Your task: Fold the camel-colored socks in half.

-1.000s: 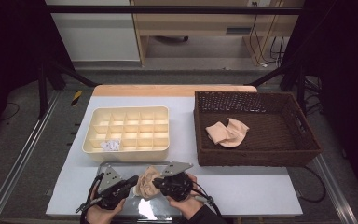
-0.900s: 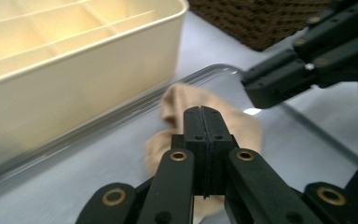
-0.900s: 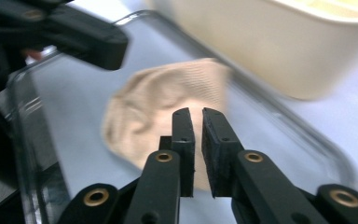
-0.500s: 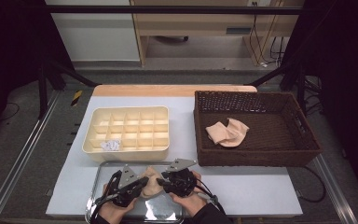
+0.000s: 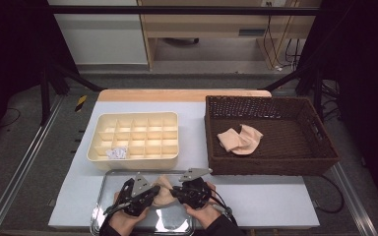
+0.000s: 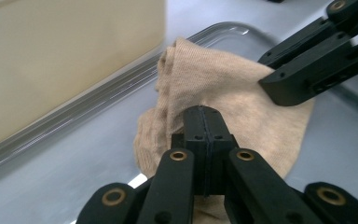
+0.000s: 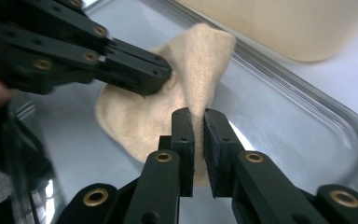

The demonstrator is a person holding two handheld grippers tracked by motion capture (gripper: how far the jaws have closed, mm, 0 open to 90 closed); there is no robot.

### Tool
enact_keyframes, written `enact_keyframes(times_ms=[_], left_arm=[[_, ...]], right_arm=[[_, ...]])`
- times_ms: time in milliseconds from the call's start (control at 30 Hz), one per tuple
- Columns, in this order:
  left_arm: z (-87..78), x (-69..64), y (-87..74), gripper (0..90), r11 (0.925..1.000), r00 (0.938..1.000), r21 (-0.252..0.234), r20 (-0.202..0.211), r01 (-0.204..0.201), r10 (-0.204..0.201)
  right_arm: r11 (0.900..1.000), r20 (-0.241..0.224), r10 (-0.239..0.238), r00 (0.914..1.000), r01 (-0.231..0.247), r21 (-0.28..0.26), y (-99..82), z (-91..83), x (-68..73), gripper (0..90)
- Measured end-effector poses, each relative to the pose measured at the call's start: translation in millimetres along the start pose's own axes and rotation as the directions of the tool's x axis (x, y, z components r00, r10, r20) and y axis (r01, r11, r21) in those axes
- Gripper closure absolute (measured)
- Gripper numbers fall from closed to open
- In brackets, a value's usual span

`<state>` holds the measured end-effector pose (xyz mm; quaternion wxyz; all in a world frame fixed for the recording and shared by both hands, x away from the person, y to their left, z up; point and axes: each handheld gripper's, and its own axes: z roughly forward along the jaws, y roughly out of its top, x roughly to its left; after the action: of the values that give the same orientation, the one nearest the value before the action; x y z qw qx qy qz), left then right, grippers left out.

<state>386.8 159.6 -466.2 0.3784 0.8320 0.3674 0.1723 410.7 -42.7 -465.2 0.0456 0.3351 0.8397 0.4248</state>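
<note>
plain beige sock, black grippers

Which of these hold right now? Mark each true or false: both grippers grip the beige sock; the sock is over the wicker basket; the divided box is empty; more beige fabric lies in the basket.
1. Both the left gripper and the right gripper pinch the beige sock: true.
2. The sock is over the wicker basket: false, it is over the metal tray.
3. The divided box is empty: false, one compartment holds a small white item.
4. More beige fabric lies in the basket: true.
</note>
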Motion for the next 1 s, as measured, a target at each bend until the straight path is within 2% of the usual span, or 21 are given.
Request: enact_keyframes(times_ms=[67,200,267,333,433,633,667,767,833,867,900,933,1000], left_arm=[[8.2,-9.5,5.2,89.3,0.9999,0.9997,0.0,0.02,-0.012,0.012],[15.0,-17.1,11.2,88.7,0.9997,0.9995,-0.006,0.018,-0.025,0.025],[12.1,-17.0,13.5,85.8,0.9997,0.9993,-0.025,0.037,-0.005,0.006],[7.0,-18.4,14.9,85.6,0.9986,0.9991,-0.053,0.042,0.0,0.003],[3.5,-21.3,16.6,86.6,0.9977,0.9987,-0.068,0.052,-0.002,0.005],[18.8,-23.8,15.1,88.3,0.9997,0.9996,-0.022,0.024,-0.012,0.013],[20.2,-23.7,14.6,88.6,0.9998,0.9998,-0.018,0.017,-0.013,0.013],[19.0,-23.8,13.8,88.8,0.9998,0.9998,-0.01,0.004,-0.018,0.018],[19.6,-23.0,12.4,89.1,0.9999,0.9999,-0.007,0.001,-0.01,0.011],[19.9,-21.8,11.5,89.2,1.0,0.9999,-0.007,0.01,0.005,-0.005],[19.9,-21.8,11.5,89.2,1.0,0.9999,-0.007,0.01,0.005,-0.005],[20.0,-21.8,11.6,89.2,0.9998,0.9995,-0.011,0.024,0.019,-0.019],[20.1,-22.4,11.3,89.2,0.9998,0.9996,-0.009,0.023,0.019,-0.019]], right_arm=[[0.9995,0.021,0.025,0.9995,-0.026,0.02,-6.4,-14.0,-4.3,82.8],[0.9985,0.039,0.051,0.9979,-0.052,0.017,-15.5,-18.7,-11.8,79.8],[0.9984,0.039,0.056,0.9977,-0.056,-0.005,-17.1,-24.2,-13.8,76.0],[0.998,0.032,0.061,0.9976,-0.06,-0.021,-16.8,-28.5,-14.1,75.8],[0.9976,0.04,0.061,0.9973,-0.059,-0.035,-17.1,-30.8,-15.0,75.3],[0.9978,0.055,0.065,0.9964,-0.064,-0.017,-20.4,-22.1,-16.6,74.5],[0.9977,0.051,0.068,0.9963,-0.068,-0.002,-21.0,-17.0,-19.5,79.3],[0.9971,0.034,0.076,0.9966,-0.076,0.0,-19.5,-16.1,-20.8,83.5],[0.9979,0.036,0.062,0.9974,-0.061,-0.02,-17.3,-18.0,-19.8,85.1],[0.9963,0.022,0.051,0.9985,-0.049,-0.07,-13.6,-24.7,-15.8,86.0],[0.9963,0.022,0.051,0.9985,-0.049,-0.07,-13.6,-24.7,-15.8,86.0],[0.9934,0.002,0.018,0.9998,-0.018,-0.114,-8.1,-30.3,-9.2,86.5],[0.9932,-0.012,-0.007,0.9999,0.006,-0.116,-4.7,-30.3,-3.6,86.5]])
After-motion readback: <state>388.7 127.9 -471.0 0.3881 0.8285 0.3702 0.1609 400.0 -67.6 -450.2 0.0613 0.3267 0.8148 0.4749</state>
